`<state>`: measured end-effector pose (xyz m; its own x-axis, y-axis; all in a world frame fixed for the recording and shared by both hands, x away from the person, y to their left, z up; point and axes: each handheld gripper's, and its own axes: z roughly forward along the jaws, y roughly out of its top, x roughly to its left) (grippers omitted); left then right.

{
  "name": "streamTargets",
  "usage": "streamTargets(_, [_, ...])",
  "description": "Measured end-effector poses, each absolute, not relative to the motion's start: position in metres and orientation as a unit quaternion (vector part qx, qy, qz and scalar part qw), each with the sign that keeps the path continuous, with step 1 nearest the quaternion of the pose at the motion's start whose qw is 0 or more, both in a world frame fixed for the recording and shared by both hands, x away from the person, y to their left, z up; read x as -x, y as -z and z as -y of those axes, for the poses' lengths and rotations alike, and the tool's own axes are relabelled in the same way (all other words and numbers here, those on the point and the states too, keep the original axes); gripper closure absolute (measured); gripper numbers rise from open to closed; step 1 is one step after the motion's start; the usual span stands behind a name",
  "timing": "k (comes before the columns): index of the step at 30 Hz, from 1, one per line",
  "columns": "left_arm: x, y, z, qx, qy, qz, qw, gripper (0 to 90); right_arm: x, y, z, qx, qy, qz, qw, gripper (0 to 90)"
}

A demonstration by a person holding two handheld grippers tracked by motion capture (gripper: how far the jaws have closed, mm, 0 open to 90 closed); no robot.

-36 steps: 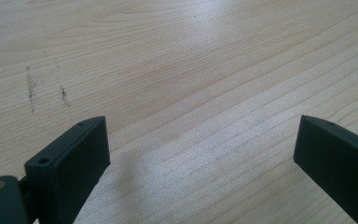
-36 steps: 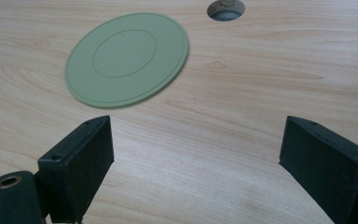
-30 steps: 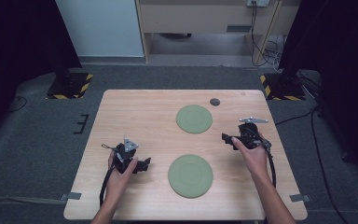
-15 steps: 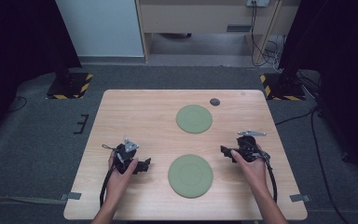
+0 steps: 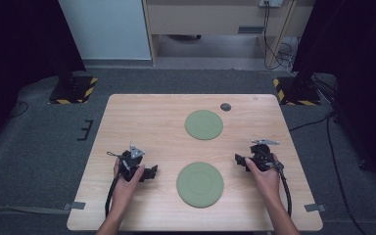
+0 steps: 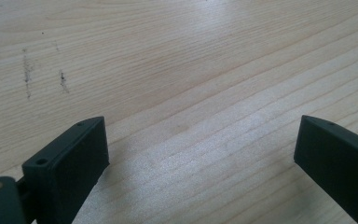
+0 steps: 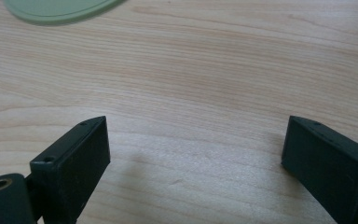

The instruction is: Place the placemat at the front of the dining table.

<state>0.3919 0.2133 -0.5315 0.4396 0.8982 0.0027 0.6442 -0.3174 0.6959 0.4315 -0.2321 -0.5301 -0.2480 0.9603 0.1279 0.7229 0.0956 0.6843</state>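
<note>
**Sage-green plates on pale wood, both tools wide open and empty**

Sage-green and matte, the near plate [image 5: 200,184] is a flat round disc with a shallow raised rim and a faint ring inside it. It lies flat on the light-grained wooden counter [image 5: 152,117], close to the near edge and about midway between the two hands. A second plate of the same colour and shape, the far plate [image 5: 203,124], lies flat farther back, well apart from the first and a little to its right. The two look alike in size and finish; neither carries anything.

The left tool [image 5: 149,172] rests low over the counter just to the left of the near plate, held in the person's left hand [image 5: 126,182], its tip pointing right toward the plate without touching it. In the left gripper view its jaws stand far apart, with bare wood between them and nothing in their hold.

The right tool [image 5: 238,159] sits to the right of the near plate and slightly farther back, held in the right hand [image 5: 264,174], clear of the rim. The right gripper view shows its jaws spread equally wide over bare wood, empty, with a curved green plate edge at the top left of that view.

A small dark round object [image 5: 225,106] lies near the far edge of the counter, just beyond the far plate.
</note>
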Motion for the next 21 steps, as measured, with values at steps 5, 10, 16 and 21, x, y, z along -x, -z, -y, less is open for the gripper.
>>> streamTargets(5, [-0.393,0.534,-0.215,-0.784,-0.199,-0.497,0.314,2.4,-0.432,0.533,0.23,-0.584,-0.319,-0.719,0.202,6.7])
streamTargets(10, [-0.394,0.536,-0.216,-0.783,-0.2,-0.497,0.317,1.9,-0.431,0.536,0.23,-0.577,-0.294,-0.726,0.231,6.6])
streamTargets(16, [-0.394,0.537,-0.216,-0.782,-0.202,-0.496,0.318,0.1,-0.424,0.539,0.246,-0.585,-0.298,-0.711,0.25,3.9])
streamTargets(21, [-0.394,0.537,-0.216,-0.782,-0.202,-0.497,0.318,0.0,-0.422,0.54,0.25,-0.604,-0.289,-0.699,0.252,0.3])
